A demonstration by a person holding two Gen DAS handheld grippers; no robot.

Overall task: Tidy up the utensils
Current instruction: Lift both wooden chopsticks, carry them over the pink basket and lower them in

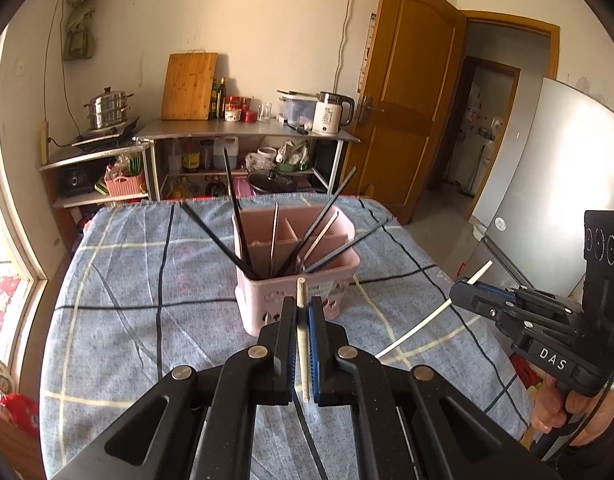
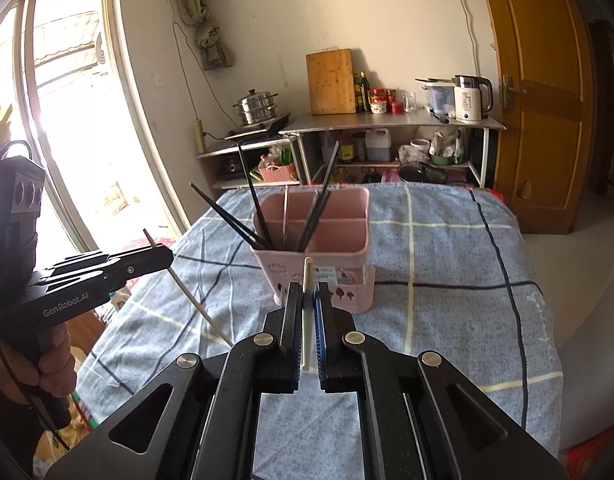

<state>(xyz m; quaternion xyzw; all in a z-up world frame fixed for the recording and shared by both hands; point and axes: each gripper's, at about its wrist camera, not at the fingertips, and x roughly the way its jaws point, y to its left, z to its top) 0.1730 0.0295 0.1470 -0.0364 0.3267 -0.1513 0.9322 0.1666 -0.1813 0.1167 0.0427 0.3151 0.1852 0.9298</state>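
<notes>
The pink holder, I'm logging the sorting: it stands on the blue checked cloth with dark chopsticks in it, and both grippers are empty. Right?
Not quite. The pink holder and dark chopsticks are as stated, but each gripper is shut on a pale chopstick: the left gripper in the left wrist view, the right gripper in the right wrist view.

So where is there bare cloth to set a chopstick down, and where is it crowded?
Bare checked tablecloth lies right of the pink utensil holder and between it and both grippers. Crowded: the holder's near-left compartment, bristling with black chopsticks.
</notes>
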